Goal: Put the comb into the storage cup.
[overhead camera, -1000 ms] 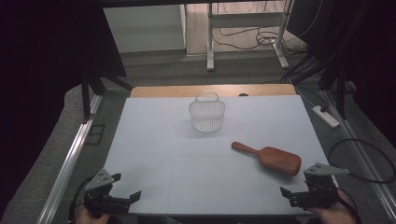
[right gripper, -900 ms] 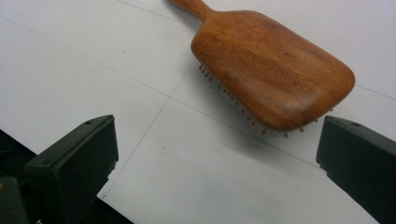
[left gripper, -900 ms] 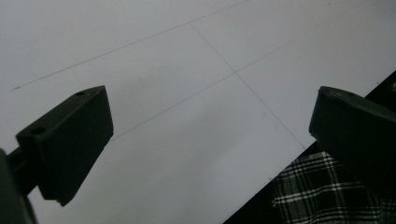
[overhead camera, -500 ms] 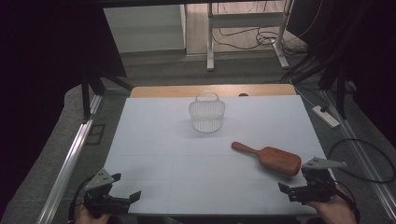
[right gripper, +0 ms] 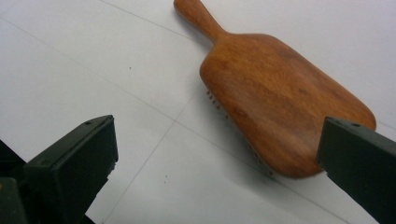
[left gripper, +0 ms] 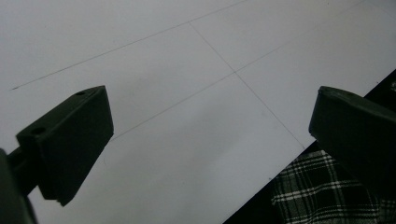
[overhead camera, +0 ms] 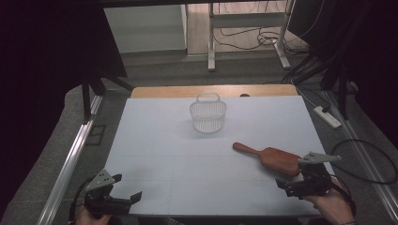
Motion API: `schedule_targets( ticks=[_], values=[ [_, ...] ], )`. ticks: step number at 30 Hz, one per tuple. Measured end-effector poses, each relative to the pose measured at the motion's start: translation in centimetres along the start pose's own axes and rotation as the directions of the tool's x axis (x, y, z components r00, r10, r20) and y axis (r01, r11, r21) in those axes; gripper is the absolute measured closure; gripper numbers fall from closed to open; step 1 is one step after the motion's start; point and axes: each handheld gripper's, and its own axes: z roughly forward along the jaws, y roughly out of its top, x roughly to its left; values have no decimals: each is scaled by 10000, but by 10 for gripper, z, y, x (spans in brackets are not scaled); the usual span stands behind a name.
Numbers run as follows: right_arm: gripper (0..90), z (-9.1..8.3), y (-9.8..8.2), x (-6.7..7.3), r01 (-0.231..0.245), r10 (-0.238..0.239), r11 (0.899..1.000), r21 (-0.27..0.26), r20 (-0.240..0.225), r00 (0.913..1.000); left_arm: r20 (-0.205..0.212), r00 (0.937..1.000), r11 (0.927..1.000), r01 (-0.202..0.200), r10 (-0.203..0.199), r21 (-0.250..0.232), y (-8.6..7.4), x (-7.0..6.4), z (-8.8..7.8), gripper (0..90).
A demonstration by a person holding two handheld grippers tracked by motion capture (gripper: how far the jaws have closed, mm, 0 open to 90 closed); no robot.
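1. Brush (overhead camera: 275, 158) lies bristles down, near-right of basket (overhead camera: 208, 114), handle toward it
2. Right gripper (right gripper: 219, 154) released, jaws wide, just short of brush head
3. Left gripper (overhead camera: 119, 190) released, idle, far near-left of basket
4. Risk: smooth rounded back, off-centre pinch could slip or skid the brush

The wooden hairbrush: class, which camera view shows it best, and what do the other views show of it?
The right gripper view: the wooden hairbrush lies close, bristles down, grain and bristle tips clear. The high view shows it small, partly behind the right gripper. The left gripper view faces the bare white table.
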Motion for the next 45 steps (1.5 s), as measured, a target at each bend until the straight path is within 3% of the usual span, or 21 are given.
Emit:
schedule_targets(
  ticks=[9, 20, 22, 32, 45],
  values=[
    [0, 10, 9, -3, -249, 250, 9997, 25, -53, 9997, 25, 10000, 10000, -18, 18, -3, 0, 0, 0, 6],
    [0, 21, 23, -1, -138, 140, 9998, 118, -158, 9998, 31, 10000, 10000, -28, 28, -11, 0, 0, 0, 6],
    [0, 25, 28, 2, 94, -90, 9995, 296, -125, 9999, 34, 10000, 10000, -26, 26, -15, 0, 0, 0, 6],
    [0, 38, 40, 7, 70, -59, 9976, 686, -160, 9999, 61, 10000, 10000, -70, 70, 26, 0, 0, 0, 6],
    [0, 59, 57, 9, 370, -337, 9907, 1310, -276, 9991, 77, 10000, 10000, -43, 43, 27, 0, 0, 0, 6]
  ],
)
